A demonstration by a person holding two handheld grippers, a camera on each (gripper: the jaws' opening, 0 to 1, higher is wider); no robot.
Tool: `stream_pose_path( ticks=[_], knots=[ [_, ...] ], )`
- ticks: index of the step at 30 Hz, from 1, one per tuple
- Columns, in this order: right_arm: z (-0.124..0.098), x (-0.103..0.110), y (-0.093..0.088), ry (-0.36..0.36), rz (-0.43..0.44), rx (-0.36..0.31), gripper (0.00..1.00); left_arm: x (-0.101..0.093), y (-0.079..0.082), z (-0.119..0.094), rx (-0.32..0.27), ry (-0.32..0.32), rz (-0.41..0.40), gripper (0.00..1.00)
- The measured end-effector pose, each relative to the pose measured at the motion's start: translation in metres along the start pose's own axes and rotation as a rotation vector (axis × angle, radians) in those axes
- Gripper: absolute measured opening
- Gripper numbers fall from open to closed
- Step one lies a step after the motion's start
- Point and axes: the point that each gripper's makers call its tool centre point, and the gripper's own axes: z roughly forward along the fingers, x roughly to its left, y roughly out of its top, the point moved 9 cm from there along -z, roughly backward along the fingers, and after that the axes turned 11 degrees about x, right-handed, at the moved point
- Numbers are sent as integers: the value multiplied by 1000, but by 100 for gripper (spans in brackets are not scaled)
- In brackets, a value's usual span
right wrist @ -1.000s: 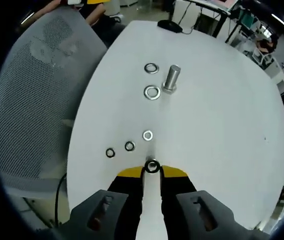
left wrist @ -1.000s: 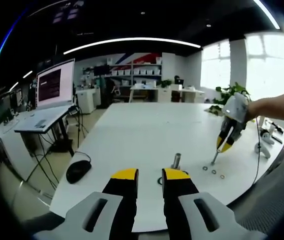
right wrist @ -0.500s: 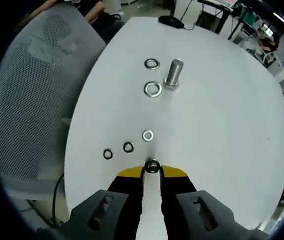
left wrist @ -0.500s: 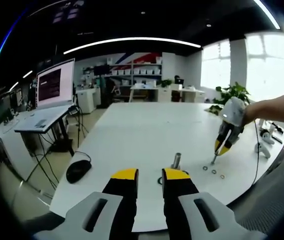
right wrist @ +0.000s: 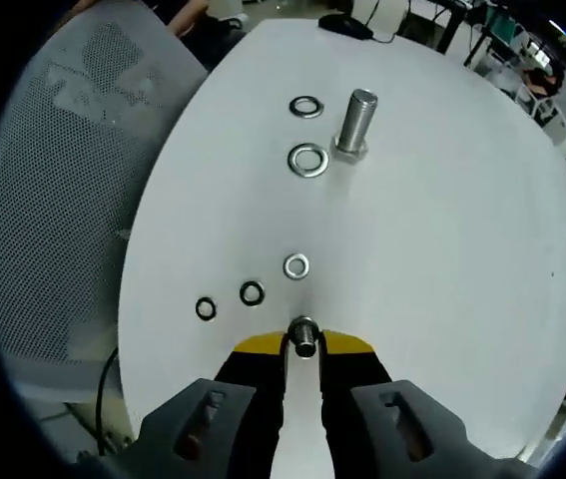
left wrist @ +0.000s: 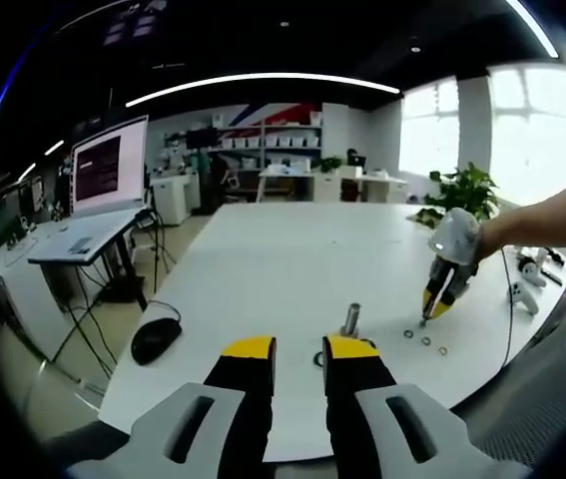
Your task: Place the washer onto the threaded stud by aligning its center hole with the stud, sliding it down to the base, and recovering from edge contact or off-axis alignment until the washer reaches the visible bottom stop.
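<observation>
Right gripper (right wrist: 303,344): yellow-tipped black fingers closed on a small silver metal washer (right wrist: 303,334), pinched at the tips and held above the white table (right wrist: 442,279); in the left gripper view the same gripper (left wrist: 428,315) hangs tip-down over the table's right part, carried by a person's forearm (left wrist: 547,215).

The upright threaded steel stud with hexagonal base (right wrist: 354,122) stands on the table well ahead of the held washer; in the left gripper view the stud (left wrist: 350,319) stands just beyond the left gripper's tips.

Loose parts on the table: one large silver washer (right wrist: 307,160) lies just beside the stud's base; a second large washer (right wrist: 305,106) lies near it, further from the gripper; one small silver washer (right wrist: 296,265) lies near the right gripper's tips; two dark small rings (right wrist: 228,300) lie to its side.

Left gripper (left wrist: 297,349): yellow-tipped fingers stand apart with a narrow gap, holding nothing, above the table's near edge.

A grey mesh chair back (right wrist: 63,190) stands beside the table; a black computer mouse (left wrist: 156,341) rests at the table's corner.
</observation>
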Motion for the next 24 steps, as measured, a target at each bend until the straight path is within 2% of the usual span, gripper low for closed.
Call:
stream_pose_path(
  ticks=[11, 12, 13, 14, 15, 18, 20, 22, 23, 24],
  knots=[
    [11, -1, 1, 19, -9, 14, 13, 1, -1, 1, 16, 2, 0, 16],
    [11, -1, 0, 17, -12, 20, 10, 1, -1, 1, 16, 3, -1, 16],
    [12, -3, -3, -6, -30, 40, 2, 1, -1, 1, 14, 3, -1, 16],
    [13, -4, 1, -11, -35, 9, 2, 1, 0, 1, 14, 4, -3, 16],
    [13, -3, 0, 16, -15, 10, 2, 1, -1, 1, 14, 4, -3, 16],
    [11, -2, 0, 17, -13, 0, 3, 1, -1, 1, 14, 4, -4, 16],
    [11, -3, -1, -1, -2, -2, 6, 1, -1, 1, 14, 5, -4, 16],
    [7, -4, 0, -22, 16, -9, 16, 1, -1, 1, 14, 5, -5, 16],
    [4, -4, 3, -34, 19, -43, 19, 1, -1, 1, 14, 5, -5, 16],
    [0, -2, 11, -33, 29, -110, 21, 1, -1, 1, 14, 5, -5, 16]
  ],
)
